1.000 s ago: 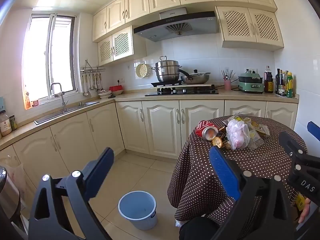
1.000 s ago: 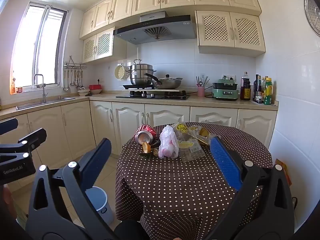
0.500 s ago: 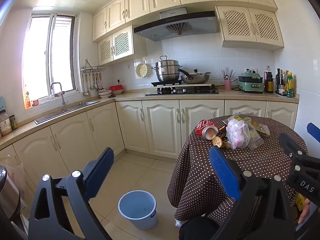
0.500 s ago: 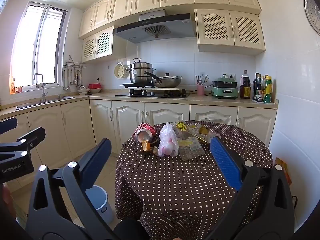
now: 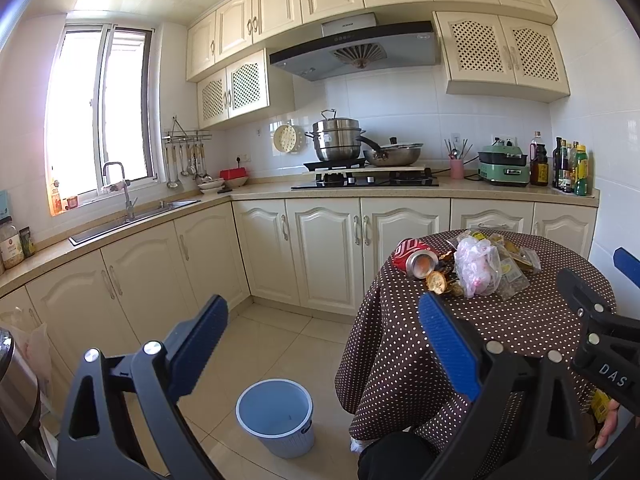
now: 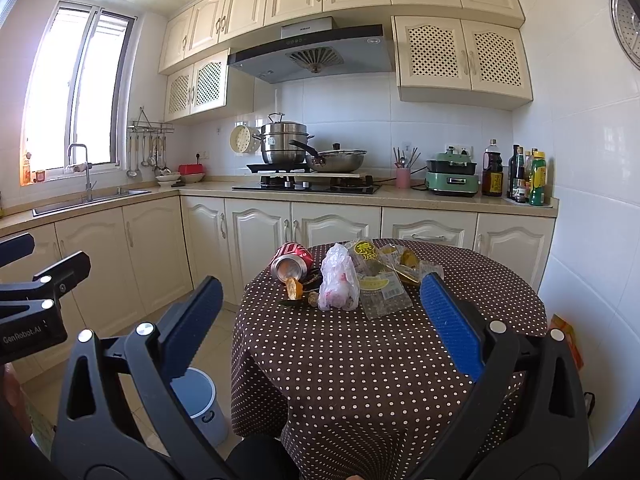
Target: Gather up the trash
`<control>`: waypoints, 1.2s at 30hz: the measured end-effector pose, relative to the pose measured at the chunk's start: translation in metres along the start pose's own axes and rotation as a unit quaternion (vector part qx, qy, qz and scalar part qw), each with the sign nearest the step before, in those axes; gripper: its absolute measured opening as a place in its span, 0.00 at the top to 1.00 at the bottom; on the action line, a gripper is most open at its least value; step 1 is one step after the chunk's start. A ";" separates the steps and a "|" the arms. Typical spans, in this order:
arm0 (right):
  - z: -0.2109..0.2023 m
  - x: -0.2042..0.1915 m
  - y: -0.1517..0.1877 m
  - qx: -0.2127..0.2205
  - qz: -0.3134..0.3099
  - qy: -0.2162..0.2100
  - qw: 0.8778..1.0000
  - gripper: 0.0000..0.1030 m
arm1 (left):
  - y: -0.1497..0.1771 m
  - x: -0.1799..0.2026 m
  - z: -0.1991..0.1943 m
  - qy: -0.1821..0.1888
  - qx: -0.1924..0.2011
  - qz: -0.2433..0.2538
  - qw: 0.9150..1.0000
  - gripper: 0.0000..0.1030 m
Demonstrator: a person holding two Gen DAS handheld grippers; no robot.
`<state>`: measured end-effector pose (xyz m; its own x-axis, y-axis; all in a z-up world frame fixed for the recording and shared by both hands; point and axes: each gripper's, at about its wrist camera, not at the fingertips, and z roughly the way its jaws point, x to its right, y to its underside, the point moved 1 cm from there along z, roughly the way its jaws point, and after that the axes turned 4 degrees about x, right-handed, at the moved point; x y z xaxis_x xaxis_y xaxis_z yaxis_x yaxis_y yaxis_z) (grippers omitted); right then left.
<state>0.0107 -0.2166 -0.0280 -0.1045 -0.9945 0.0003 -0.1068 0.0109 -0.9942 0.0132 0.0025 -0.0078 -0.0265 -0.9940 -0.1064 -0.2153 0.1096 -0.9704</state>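
Note:
A round table [image 6: 360, 360] with a brown dotted cloth holds a pile of trash: a red can on its side [image 6: 291, 265], a crumpled plastic bag [image 6: 339, 280], clear wrappers [image 6: 380, 284] and small scraps. The can [image 5: 414, 257] and bag [image 5: 476, 266] also show in the left wrist view. A light blue bin [image 5: 276, 414] stands on the floor left of the table; it also shows in the right wrist view [image 6: 196, 404]. My left gripper [image 5: 320, 344] is open and empty above the floor. My right gripper [image 6: 316, 312] is open and empty, short of the trash.
Cream cabinets [image 6: 256, 240] and a counter with a stove [image 6: 308, 186], pots and bottles run behind the table. A sink [image 5: 132, 220] lies under the window at left. Tiled floor [image 5: 280, 340] lies between table and cabinets. A white wall stands right of the table.
The right gripper has drifted slightly, so the table and trash sit a little higher in its view. The left gripper has hardly moved.

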 end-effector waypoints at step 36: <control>0.000 0.005 0.005 -0.015 0.004 0.000 1.000 0.06 | 0.004 0.012 0.010 -0.003 -0.015 0.018 1.000 0.08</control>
<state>0.0095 -0.2220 -0.0331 -0.1049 -0.9944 -0.0080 -0.1354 0.0222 -0.9905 0.0219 -0.0089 -0.0150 -0.0296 -0.9895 -0.1416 -0.2441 0.1445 -0.9589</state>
